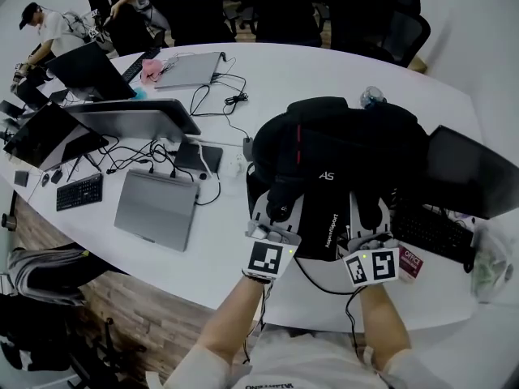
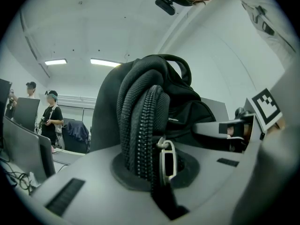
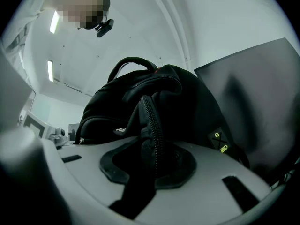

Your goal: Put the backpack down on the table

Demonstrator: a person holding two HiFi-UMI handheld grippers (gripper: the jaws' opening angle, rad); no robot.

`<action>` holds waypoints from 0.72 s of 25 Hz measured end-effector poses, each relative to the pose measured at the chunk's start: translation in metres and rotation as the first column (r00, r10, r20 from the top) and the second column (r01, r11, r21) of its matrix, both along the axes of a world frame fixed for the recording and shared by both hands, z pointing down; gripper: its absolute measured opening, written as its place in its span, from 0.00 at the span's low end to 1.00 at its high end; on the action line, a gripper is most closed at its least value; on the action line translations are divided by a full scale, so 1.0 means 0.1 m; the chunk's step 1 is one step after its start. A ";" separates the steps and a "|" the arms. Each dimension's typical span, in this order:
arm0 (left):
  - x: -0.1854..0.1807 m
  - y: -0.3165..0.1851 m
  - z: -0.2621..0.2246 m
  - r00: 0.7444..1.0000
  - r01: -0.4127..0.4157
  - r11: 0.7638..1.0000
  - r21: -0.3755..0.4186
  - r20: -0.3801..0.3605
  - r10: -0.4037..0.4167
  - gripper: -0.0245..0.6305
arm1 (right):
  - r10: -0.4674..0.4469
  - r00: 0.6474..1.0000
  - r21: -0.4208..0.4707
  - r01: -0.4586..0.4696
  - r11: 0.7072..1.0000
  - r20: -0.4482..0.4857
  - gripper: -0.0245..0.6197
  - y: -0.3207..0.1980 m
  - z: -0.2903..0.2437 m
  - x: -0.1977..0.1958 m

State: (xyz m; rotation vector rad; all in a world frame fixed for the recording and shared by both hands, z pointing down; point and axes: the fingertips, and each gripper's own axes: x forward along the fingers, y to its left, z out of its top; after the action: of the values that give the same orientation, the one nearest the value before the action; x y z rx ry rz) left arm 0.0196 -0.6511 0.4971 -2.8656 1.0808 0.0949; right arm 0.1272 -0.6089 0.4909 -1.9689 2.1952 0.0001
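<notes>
A closed grey laptop (image 1: pixel 156 207) lay flat, with a left keyboard (image 1: pixel 79 191) beside it and tangled cables (image 1: pixel 134 154) just behind. Farther back, a second laptop (image 1: pixel 191 70) sat next to a pink cloth (image 1: pixel 151 70). A dark monitor (image 1: pixel 45 134) stood at the far left. On the right, a black screen (image 1: pixel 470 173) rose behind a right keyboard (image 1: pixel 430 232), a red card (image 1: pixel 411 263) near it. Black chairs (image 1: pixel 389 19) stood beyond, a person in a cap (image 1: pixel 47 29) bent at the upper left, and a grey bag (image 1: pixel 45 270) lay on the floor.
</notes>
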 end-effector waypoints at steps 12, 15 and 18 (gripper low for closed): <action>-0.06 0.04 -0.01 0.999 -0.031 0.999 -0.024 -0.036 0.030 0.11 | -0.007 1.000 -0.002 0.007 1.000 -0.005 0.19 0.07 -0.02 -0.05; -0.13 0.12 -0.02 0.997 -0.077 0.995 -0.068 -0.025 0.075 0.14 | -0.026 0.999 -0.028 0.025 0.999 -0.037 0.19 0.18 -0.05 -0.11; -0.22 0.27 -0.01 0.990 -0.136 0.988 -0.075 0.030 0.138 0.16 | -0.060 0.997 -0.048 0.057 0.997 -0.048 0.20 0.31 -0.07 -0.18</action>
State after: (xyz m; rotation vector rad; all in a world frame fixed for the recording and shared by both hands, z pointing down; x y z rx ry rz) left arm -0.0024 -0.6245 0.4964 -2.9922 0.8984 0.0138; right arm 0.1088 -0.5775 0.4838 -1.9477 2.3031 -0.0112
